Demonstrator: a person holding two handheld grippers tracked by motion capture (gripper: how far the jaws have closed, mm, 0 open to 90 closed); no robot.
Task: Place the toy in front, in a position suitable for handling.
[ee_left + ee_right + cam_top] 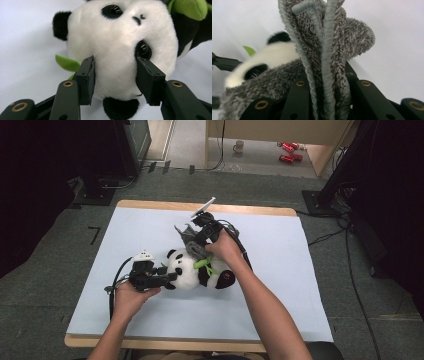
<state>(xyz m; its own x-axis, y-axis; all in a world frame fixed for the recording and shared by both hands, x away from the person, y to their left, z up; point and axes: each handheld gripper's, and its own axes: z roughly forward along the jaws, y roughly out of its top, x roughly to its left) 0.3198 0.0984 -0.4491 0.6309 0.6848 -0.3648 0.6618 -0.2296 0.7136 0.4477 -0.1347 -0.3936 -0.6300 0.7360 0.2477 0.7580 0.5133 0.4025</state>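
A black-and-white plush panda (192,270) lies on its side in the middle of the pale mat, with green felt leaves (202,264) at its body. My left gripper (172,279) comes in from the left, and its pads press on both sides of the panda's head (117,37), one just under an eye. My right gripper (196,245) hovers over the panda's far side, shut on a bunched grey fuzzy cloth (189,239). In the right gripper view the cloth (324,42) rises in folds from between the jaws and drapes against the panda (274,57).
The pale mat (280,270) covers a wooden table and has open room on both sides of the toy. Cables trail from both grippers across it. Beyond the far edge, on the floor, stand a mug (239,146), red cans (289,151) and black equipment stands.
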